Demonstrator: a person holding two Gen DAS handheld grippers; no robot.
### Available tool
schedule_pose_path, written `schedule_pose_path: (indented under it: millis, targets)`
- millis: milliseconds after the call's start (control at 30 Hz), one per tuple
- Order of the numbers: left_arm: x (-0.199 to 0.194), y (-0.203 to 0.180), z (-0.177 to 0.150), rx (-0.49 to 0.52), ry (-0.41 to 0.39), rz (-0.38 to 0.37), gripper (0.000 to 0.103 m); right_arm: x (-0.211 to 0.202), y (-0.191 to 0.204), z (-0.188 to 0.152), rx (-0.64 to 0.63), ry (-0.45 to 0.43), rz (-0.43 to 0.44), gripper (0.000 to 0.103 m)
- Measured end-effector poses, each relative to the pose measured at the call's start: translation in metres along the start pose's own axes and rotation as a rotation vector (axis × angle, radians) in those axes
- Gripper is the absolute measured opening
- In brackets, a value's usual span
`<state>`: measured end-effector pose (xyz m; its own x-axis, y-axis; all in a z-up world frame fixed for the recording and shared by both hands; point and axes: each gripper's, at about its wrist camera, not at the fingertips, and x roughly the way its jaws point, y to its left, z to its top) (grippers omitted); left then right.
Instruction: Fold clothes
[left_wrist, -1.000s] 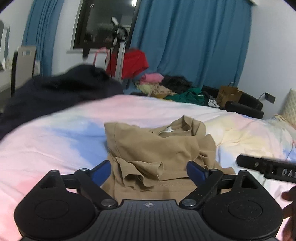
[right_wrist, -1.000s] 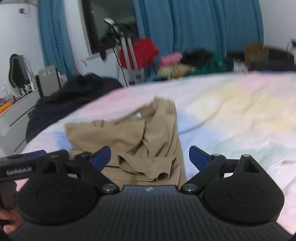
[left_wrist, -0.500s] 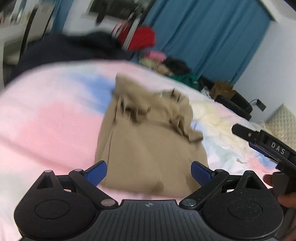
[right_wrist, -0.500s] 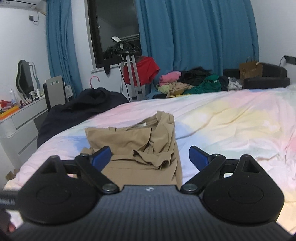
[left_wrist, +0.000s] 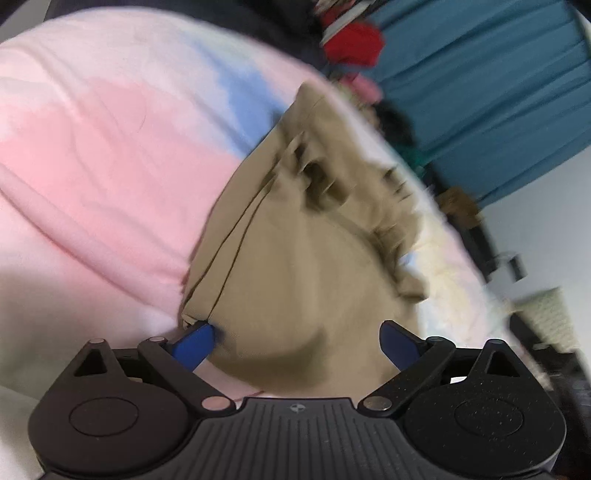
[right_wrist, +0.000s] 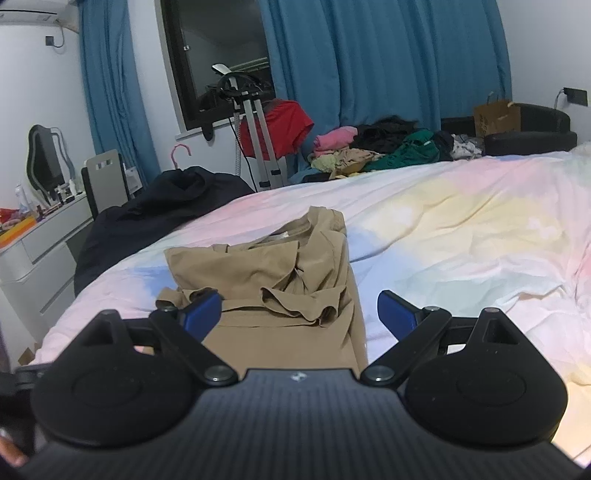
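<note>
Left wrist view, motion-blurred and tilted. The left gripper hangs low over the near hem of a tan T-shirt, its blue-tipped fingers spread wide with nothing between them. One tip sits at the shirt's near left corner; whether it touches the cloth cannot be told. The shirt is soft knit, partly folded, smooth across the near half and bunched into creased folds at the far end. It lies on a bedsheet of pastel pink, blue and pale yellow patches, lightly wrinkled. Blue curtains hang beyond, blurred.

Right wrist view, sharp and level. The right gripper hovers at the shirt's near edge with fingers apart, holding nothing. The T-shirt lies near the middle of the bed, sleeves folded inward into rumpled flaps, collar at the far end. A dark garment is heaped at the bed's far left edge. Beyond the bed stand a metal tripod stand draped with red cloth, a mixed clothes pile, and a brown paper bag on a black sofa.
</note>
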<state>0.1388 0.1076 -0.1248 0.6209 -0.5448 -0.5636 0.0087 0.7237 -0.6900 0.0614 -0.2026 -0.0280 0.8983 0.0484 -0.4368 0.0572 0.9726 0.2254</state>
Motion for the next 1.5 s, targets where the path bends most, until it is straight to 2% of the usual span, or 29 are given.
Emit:
schedule_pose_path:
  millis: [100, 133, 200, 333, 433, 567, 667, 767, 867, 900, 967, 1000, 1067, 1100, 1200, 1267, 1367, 1400, 1467, 1500]
  targets:
    - [-0.018, 0.001, -0.002, -0.030, -0.087, -0.119, 0.094, 0.003, -0.002, -0.001, 0.018, 0.013, -0.001, 0.093]
    - [-0.020, 0.002, -0.003, -0.040, -0.090, -0.128, 0.094, 0.003, -0.003, -0.001, 0.021, 0.017, -0.001, 0.093]
    - [-0.015, 0.007, -0.005, -0.066, -0.050, -0.094, 0.094, 0.005, -0.005, -0.002, 0.026, 0.024, -0.005, 0.093]
    - [0.004, 0.025, -0.011, -0.159, 0.088, 0.040, 0.091, 0.006, -0.008, -0.002, 0.051, 0.037, -0.010, 0.093]
    - [0.005, 0.029, -0.014, -0.175, 0.096, 0.041, 0.092, 0.007, -0.011, -0.003, 0.067, 0.044, -0.015, 0.093]
    - [0.023, 0.019, -0.013, -0.100, 0.100, 0.064, 0.099, 0.011, -0.011, -0.005, 0.073, 0.060, -0.016, 0.093]
    - [0.038, 0.005, -0.006, -0.018, 0.095, 0.058, 0.099, 0.014, -0.009, -0.007, 0.070, 0.068, -0.016, 0.093]
    - [0.034, -0.007, -0.005, 0.040, 0.048, 0.011, 0.096, 0.013, -0.008, -0.008, 0.060, 0.068, -0.024, 0.093]
    - [0.013, -0.007, -0.006, 0.006, -0.050, -0.127, 0.094, 0.013, -0.010, -0.008, 0.075, 0.067, -0.032, 0.093]
    - [0.011, -0.003, -0.007, -0.024, -0.065, -0.144, 0.094, 0.013, -0.012, -0.008, 0.085, 0.067, -0.033, 0.093]
    - [0.011, 0.004, -0.010, -0.081, -0.069, -0.142, 0.092, 0.014, -0.014, -0.008, 0.107, 0.072, -0.032, 0.093]
    - [0.016, 0.008, -0.012, -0.100, -0.043, -0.113, 0.089, 0.015, -0.015, -0.008, 0.117, 0.076, -0.031, 0.093]
    - [0.031, 0.016, -0.014, -0.123, 0.043, -0.021, 0.075, 0.016, -0.016, -0.009, 0.137, 0.090, -0.022, 0.093]
    - [0.035, 0.018, -0.016, -0.122, 0.062, 0.003, 0.073, 0.017, -0.016, -0.010, 0.148, 0.097, -0.016, 0.093]
    - [0.033, 0.012, -0.017, -0.094, 0.046, -0.020, 0.075, 0.017, -0.020, -0.011, 0.210, 0.128, 0.020, 0.093]
    - [0.029, 0.010, -0.016, -0.101, 0.013, -0.079, 0.066, 0.016, -0.025, -0.013, 0.281, 0.155, 0.057, 0.093]
    - [0.017, 0.009, -0.011, -0.115, -0.079, -0.192, 0.060, 0.016, -0.036, -0.022, 0.452, 0.222, 0.136, 0.093]
    - [0.016, 0.010, -0.010, -0.126, -0.094, -0.209, 0.060, 0.018, -0.039, -0.028, 0.522, 0.253, 0.178, 0.093]
    - [0.021, 0.015, -0.011, -0.159, -0.082, -0.197, 0.059, 0.024, -0.044, -0.042, 0.669, 0.320, 0.282, 0.093]
    - [0.028, 0.018, -0.012, -0.174, -0.041, -0.162, 0.059, 0.027, -0.043, -0.051, 0.733, 0.359, 0.323, 0.093]
